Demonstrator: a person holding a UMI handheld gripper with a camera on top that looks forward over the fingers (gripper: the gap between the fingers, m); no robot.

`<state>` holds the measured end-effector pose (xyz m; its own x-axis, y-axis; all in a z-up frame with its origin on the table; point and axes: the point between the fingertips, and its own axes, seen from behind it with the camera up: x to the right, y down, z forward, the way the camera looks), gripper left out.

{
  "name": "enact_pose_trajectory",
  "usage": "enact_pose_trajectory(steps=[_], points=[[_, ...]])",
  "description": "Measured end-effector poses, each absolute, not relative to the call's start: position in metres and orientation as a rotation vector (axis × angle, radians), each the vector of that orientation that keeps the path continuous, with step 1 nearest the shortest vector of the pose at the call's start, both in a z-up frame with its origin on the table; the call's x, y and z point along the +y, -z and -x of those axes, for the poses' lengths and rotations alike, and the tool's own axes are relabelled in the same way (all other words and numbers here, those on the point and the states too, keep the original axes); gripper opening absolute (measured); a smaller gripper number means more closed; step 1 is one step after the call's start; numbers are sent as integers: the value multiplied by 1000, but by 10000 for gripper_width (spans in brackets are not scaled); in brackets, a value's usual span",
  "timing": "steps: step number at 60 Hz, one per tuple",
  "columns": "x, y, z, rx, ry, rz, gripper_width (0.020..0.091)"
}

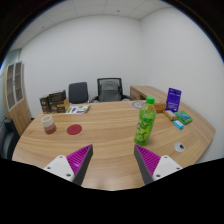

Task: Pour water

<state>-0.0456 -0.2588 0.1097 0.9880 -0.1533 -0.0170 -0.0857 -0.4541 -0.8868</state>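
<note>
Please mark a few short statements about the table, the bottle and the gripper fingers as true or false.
1. The green plastic bottle stands upright on the wooden table. True.
2. The gripper is shut on the bottle. False: its fingers are open and the bottle stands beyond them.
3. The glass jar lies on its side. False: it stands upright.
4. A round red coaster lies beside the jar. True.
</note>
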Motion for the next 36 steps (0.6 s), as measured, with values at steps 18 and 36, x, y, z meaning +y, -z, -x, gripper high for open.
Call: enact_pose_trajectory(steps=[18,36], points=[[-182,-86,-92,216,160,1928,851],[-107,-75,-106,112,85,1843,700]])
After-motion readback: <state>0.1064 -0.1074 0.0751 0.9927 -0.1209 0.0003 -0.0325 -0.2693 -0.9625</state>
